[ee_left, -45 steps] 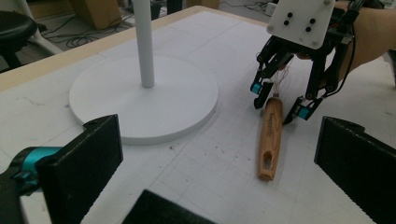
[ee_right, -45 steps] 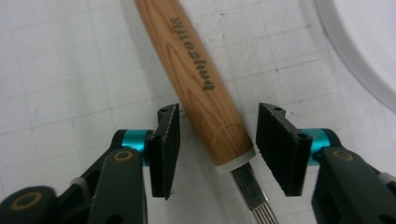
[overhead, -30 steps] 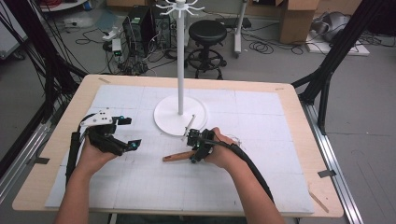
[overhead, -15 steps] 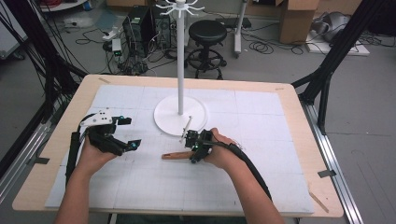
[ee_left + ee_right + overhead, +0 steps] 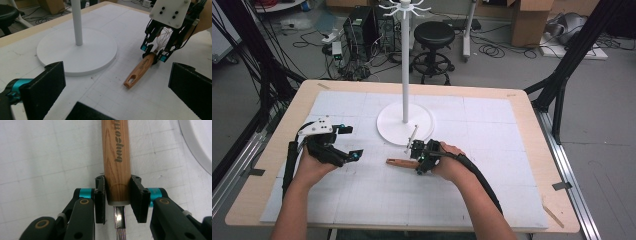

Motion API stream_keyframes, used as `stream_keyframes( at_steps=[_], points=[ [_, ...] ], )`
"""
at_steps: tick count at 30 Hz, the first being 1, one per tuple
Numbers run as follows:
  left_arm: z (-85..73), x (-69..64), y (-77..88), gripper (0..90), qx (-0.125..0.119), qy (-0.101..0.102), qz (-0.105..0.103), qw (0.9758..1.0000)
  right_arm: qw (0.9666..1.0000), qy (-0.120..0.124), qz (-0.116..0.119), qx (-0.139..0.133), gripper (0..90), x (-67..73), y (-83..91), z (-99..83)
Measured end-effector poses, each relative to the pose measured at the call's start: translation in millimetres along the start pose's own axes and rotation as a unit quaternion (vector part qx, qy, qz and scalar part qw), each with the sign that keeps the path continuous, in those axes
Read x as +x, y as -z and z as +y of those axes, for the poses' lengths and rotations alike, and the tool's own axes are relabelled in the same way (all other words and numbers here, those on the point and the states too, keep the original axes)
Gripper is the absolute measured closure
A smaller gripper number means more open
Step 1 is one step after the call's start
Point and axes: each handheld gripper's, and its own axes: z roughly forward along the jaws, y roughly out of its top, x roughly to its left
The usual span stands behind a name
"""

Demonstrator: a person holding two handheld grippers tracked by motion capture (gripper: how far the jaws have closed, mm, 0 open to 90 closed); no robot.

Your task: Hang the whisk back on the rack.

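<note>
A whisk with a wooden handle (image 5: 398, 162) lies on the white mat, with the handle pointing left. My right gripper (image 5: 418, 161) is shut on the handle's wire end. Its jaws have just been closing, and the pads (image 5: 100, 195) now press both sides of the handle (image 5: 116, 157) just above the metal collar. In the left gripper view, the handle (image 5: 140, 68) points toward the camera from the right gripper (image 5: 153, 53), and the wires (image 5: 163, 35) show behind its jaws. My left gripper (image 5: 353, 141) rests open at the left with nothing between its jaws (image 5: 117, 92).
A white stand with a round base (image 5: 392, 125) and a tall pole (image 5: 405, 65) stands just behind the whisk, close to the right gripper. The white mat (image 5: 492, 190) covers a wooden table. A stool and cables are on the floor beyond.
The right gripper's jaws have closed onto the whisk's handle. Both hands have stayed where they were.
</note>
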Motion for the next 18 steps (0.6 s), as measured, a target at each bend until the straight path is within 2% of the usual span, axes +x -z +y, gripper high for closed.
stream_keyframes(
  at_steps=[6, 10, 14, 18],
  points=[
    [-0.4, 0.6, -0.5, 1.6, 0.001, 0.000, 0.000, 1.0000, 0.9996, 0.003, -0.003, -0.028, 68.8, 1.1, 13.7, -1.0],
    [-0.2, 0.1, -0.2, 1.6, 0.000, 0.001, 0.000, 1.0000, 0.9984, -0.003, -0.006, -0.056, 68.8, 0.7, 28.9, -3.7],
    [-0.3, 0.0, -0.3, 1.6, 0.000, 0.002, 0.001, 1.0000, 0.9964, -0.010, -0.015, -0.083, 68.8, -1.3, 49.1, -6.8],
    [-0.3, 0.2, -0.1, 1.6, 0.001, 0.001, 0.000, 1.0000, 0.9929, -0.017, -0.022, -0.115, 68.8, -4.0, 69.3, -10.0]
  ],
)
